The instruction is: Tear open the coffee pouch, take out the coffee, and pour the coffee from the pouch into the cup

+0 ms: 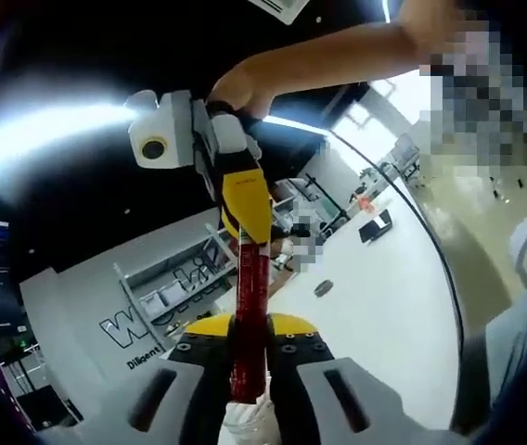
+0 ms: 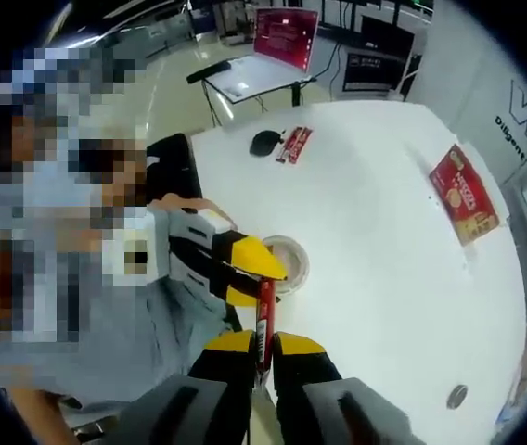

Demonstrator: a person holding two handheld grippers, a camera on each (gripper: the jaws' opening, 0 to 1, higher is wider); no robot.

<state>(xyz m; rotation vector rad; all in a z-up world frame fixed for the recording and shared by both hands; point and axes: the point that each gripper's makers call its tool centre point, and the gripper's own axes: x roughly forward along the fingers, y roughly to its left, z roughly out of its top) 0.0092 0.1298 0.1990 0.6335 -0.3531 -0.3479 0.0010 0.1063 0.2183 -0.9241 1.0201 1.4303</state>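
Pouch (image 2: 264, 320), a slim red coffee stick, is clamped at opposite ends by both grippers, its long axis stretched between left gripper (image 2: 256, 276) and right gripper (image 2: 262, 357); cup (image 2: 287, 258) is seen on white table (image 2: 384, 278) just beyond the left gripper.

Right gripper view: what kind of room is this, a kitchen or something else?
Probably an office or workshop, not a kitchen. A laptop sits open on a small desk beyond the big white table, and the left gripper view shows metal shelves against a wall with large lettering.
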